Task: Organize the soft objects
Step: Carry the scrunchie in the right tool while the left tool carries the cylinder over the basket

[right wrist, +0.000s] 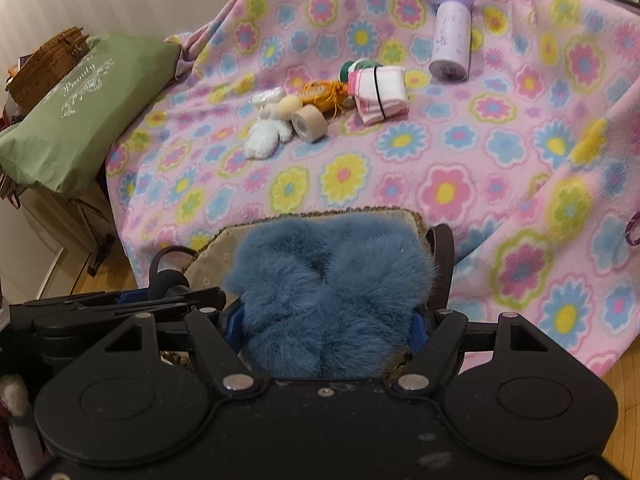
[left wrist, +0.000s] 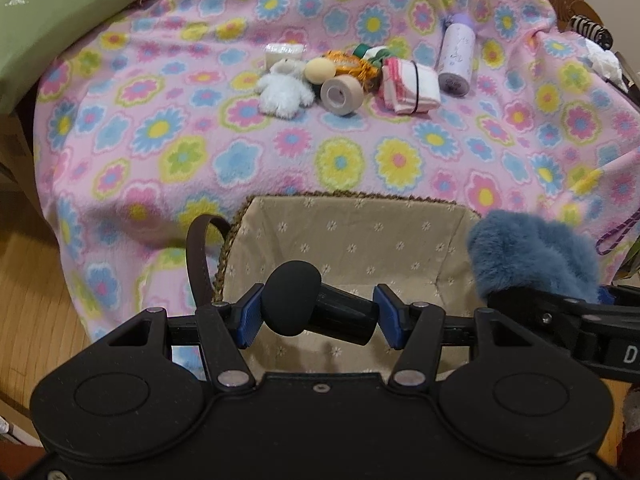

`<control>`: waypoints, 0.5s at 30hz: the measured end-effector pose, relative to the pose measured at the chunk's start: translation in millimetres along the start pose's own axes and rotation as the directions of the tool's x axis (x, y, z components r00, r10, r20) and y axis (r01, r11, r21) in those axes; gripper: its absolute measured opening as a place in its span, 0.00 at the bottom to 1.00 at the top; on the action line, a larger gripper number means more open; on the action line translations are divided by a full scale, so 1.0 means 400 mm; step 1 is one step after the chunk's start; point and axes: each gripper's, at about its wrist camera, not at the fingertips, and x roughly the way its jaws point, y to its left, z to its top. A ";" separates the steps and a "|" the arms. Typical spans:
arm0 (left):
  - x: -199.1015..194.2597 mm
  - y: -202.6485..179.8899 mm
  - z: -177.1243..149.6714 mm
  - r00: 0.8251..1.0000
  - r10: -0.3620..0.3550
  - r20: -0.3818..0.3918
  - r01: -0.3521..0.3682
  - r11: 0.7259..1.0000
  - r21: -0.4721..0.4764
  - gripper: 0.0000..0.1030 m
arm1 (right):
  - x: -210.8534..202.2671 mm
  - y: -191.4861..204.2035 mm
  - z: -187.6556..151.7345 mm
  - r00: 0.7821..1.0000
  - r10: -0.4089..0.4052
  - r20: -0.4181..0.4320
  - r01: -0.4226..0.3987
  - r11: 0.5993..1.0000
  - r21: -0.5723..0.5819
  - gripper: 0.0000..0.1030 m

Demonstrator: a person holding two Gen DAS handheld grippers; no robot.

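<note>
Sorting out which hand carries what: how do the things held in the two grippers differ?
The left gripper holds a black foam-tipped microphone, smooth and narrow; the right gripper holds a blue furry piece, fluffy and bulky. The microphone leaves its jaws visible; the fur nearly hides its own. Both hang over the lined basket.
</note>
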 end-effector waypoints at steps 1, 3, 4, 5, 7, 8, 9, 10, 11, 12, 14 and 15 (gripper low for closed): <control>0.003 0.001 0.000 1.000 0.001 -0.006 -0.001 1.000 -0.002 0.53 | 0.001 -0.001 0.000 1.000 -0.001 -0.008 0.001 1.000 0.000 0.71; 0.007 0.002 -0.003 1.000 0.003 -0.017 -0.003 1.000 -0.003 0.53 | 0.007 0.000 -0.001 1.000 -0.004 -0.024 0.004 1.000 -0.003 0.71; 0.009 0.002 -0.004 1.000 0.004 -0.021 -0.004 1.000 -0.003 0.53 | 0.011 0.001 0.000 0.999 -0.007 -0.034 0.007 1.000 -0.004 0.71; 0.010 0.003 -0.004 1.000 0.005 -0.025 -0.005 1.000 -0.002 0.53 | 0.015 0.003 -0.001 0.999 -0.010 -0.043 0.009 1.000 -0.007 0.71; 0.013 0.002 -0.007 0.999 0.008 -0.031 -0.009 1.000 -0.003 0.53 | 0.022 0.006 -0.002 0.998 -0.011 -0.058 0.010 1.000 -0.012 0.71; 0.013 0.004 -0.005 0.999 0.009 -0.034 -0.009 1.000 -0.004 0.53 | 0.024 0.006 -0.002 0.998 -0.009 -0.064 0.008 1.000 -0.015 0.71; 0.015 0.005 -0.007 0.999 0.012 -0.037 -0.012 1.000 -0.004 0.53 | 0.026 0.007 -0.003 0.998 -0.009 -0.068 0.007 1.000 -0.017 0.71; 0.018 0.006 -0.006 0.999 0.015 -0.041 -0.015 1.000 -0.006 0.53 | 0.028 0.008 -0.002 0.997 -0.008 -0.073 0.007 1.000 -0.019 0.71; 0.020 0.007 -0.007 0.999 0.018 -0.045 -0.018 1.000 -0.007 0.53 | 0.029 0.009 -0.002 0.997 -0.008 -0.078 0.006 1.000 -0.021 0.71; 0.024 0.009 -0.008 0.999 0.019 -0.051 -0.020 1.000 -0.009 0.53 | 0.032 0.010 -0.002 0.996 -0.006 -0.083 0.004 1.000 -0.024 0.71; 0.029 0.010 -0.009 0.998 0.021 -0.061 -0.022 1.000 -0.012 0.53 | 0.036 0.010 0.000 0.996 -0.003 -0.093 0.000 1.000 -0.027 0.71; 0.030 0.011 -0.009 0.998 0.022 -0.062 -0.022 1.000 -0.011 0.53 | 0.039 0.011 -0.001 0.995 -0.002 -0.098 -0.001 1.000 -0.029 0.71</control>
